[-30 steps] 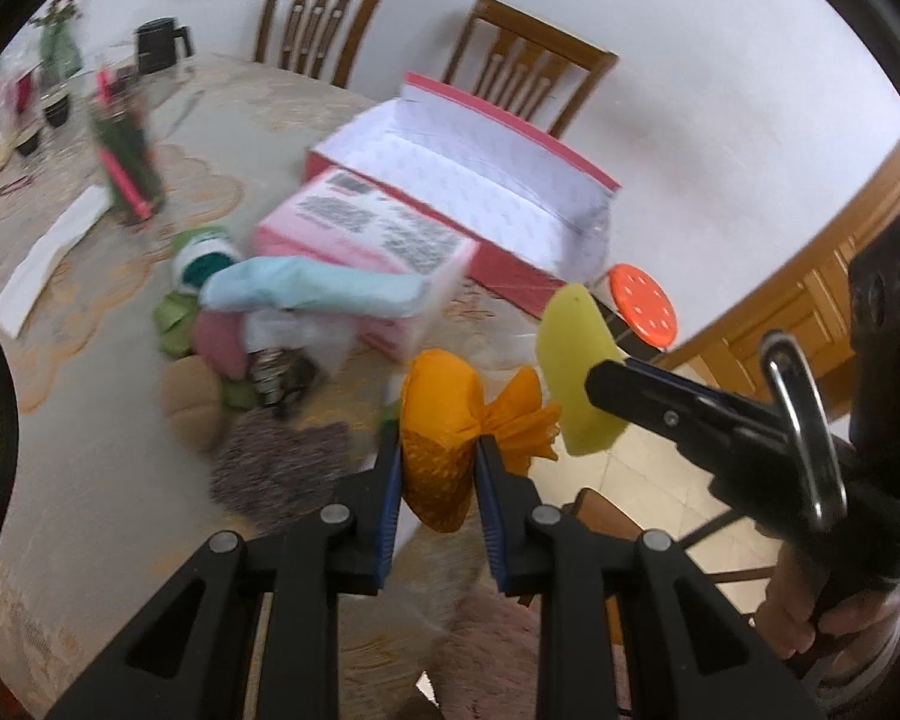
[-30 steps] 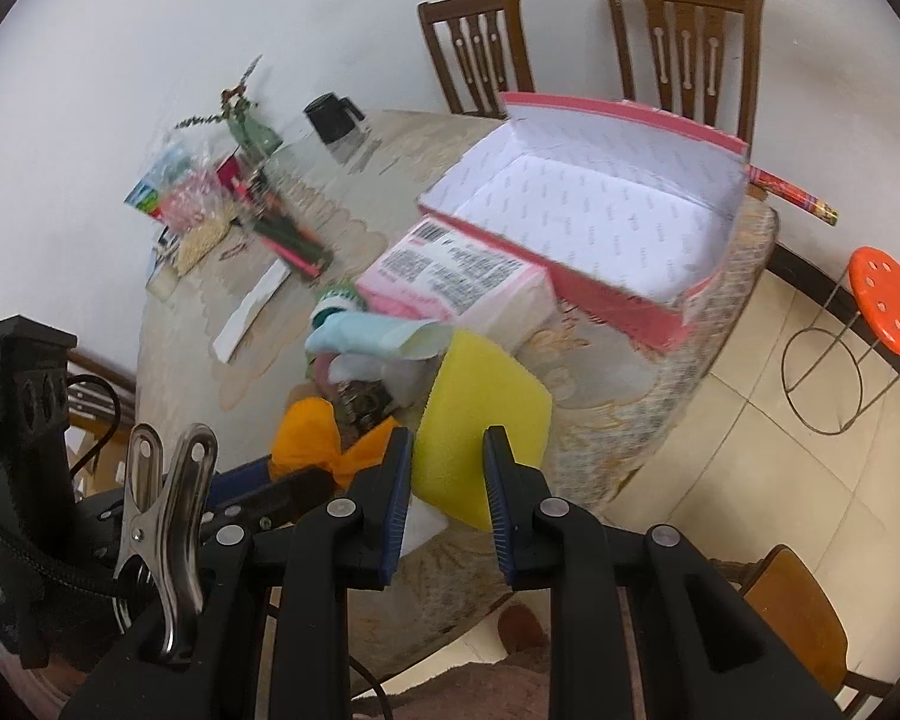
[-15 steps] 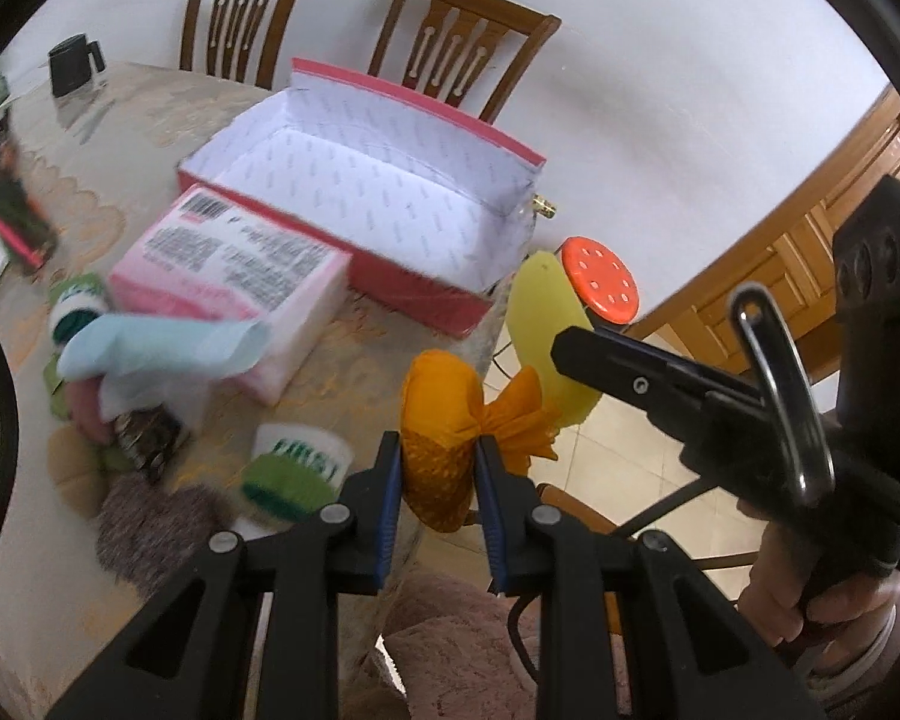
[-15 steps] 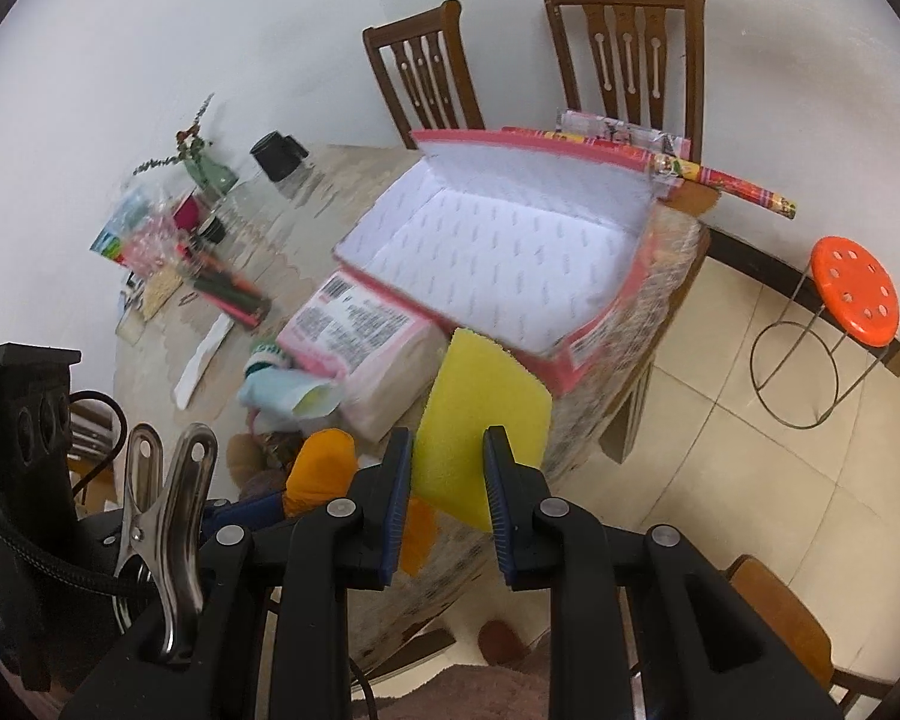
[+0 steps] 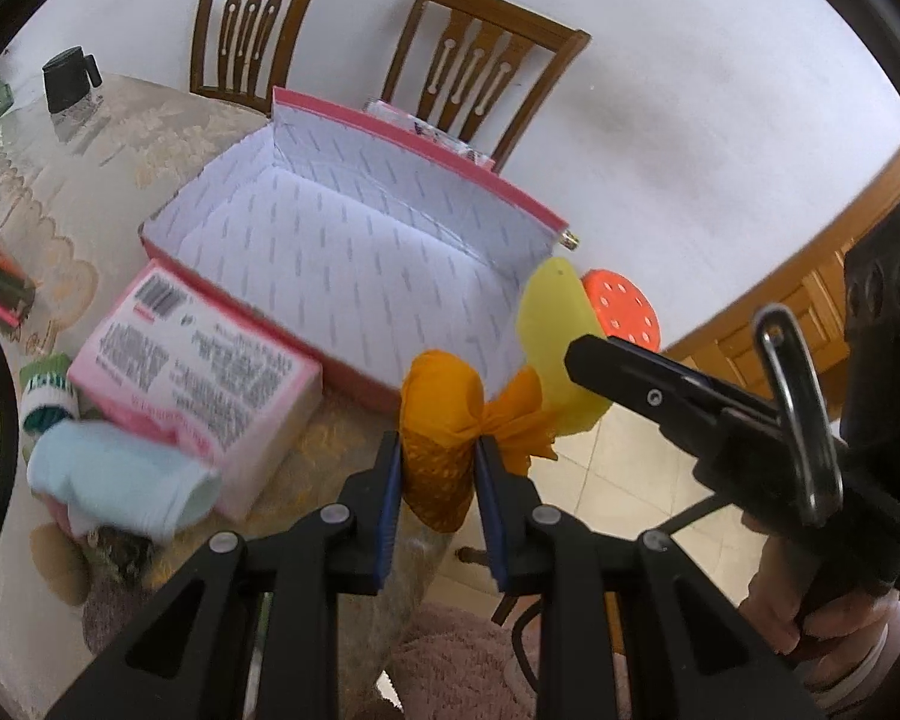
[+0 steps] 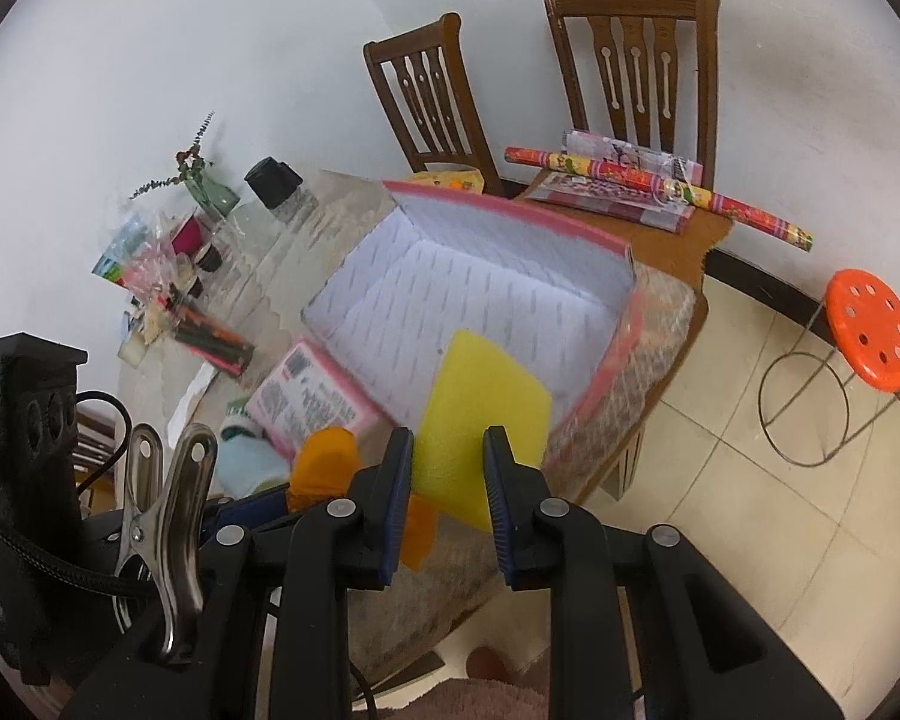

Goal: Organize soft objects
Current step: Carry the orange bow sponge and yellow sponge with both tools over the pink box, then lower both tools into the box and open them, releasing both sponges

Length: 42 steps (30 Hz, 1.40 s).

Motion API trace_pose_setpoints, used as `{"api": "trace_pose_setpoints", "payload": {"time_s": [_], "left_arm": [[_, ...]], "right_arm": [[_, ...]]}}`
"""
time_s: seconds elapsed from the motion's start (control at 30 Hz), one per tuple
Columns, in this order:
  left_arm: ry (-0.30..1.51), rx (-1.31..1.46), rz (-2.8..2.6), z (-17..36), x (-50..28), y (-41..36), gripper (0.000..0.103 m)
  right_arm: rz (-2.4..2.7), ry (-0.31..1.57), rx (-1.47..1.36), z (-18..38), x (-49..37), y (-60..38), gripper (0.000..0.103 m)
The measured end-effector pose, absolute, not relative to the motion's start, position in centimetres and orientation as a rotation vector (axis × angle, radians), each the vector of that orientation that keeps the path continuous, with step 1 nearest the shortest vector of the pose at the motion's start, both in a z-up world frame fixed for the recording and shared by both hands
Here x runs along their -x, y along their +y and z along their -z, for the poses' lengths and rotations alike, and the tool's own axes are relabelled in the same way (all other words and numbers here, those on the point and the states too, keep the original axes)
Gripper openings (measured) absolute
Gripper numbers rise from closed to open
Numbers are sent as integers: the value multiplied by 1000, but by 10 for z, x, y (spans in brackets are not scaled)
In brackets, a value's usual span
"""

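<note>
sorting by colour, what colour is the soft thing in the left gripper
Orange: the left gripper is shut on an orange soft bundle, clearest in the left wrist view.

Two wooden chairs (image 6: 633, 78), orange stool (image 6: 868, 338), black jug (image 5: 69, 79), wrapping-paper roll (image 6: 660, 195)

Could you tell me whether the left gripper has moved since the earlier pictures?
Yes. Holding the orange cloth, the left gripper has moved from the sock pile toward the open pink box.
</note>
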<state>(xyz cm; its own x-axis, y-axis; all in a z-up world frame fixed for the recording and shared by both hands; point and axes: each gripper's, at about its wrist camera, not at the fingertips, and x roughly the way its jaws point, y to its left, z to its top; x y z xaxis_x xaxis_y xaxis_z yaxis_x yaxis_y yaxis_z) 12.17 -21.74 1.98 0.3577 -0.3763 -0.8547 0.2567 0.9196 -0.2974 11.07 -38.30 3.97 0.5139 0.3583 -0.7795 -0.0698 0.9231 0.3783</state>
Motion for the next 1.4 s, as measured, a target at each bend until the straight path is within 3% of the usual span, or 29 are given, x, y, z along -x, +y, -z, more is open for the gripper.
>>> {"api": "trace_pose_setpoints", "payload": {"time_s": [1.0, 1.4], "left_arm": [[1252, 131, 249, 30, -196, -246, 25], [1268, 128, 207, 32, -198, -245, 39]], "right_arm": [[-336, 1106, -362, 11, -202, -413, 26], [-327, 1118, -373, 15, -208, -416, 27]]}}
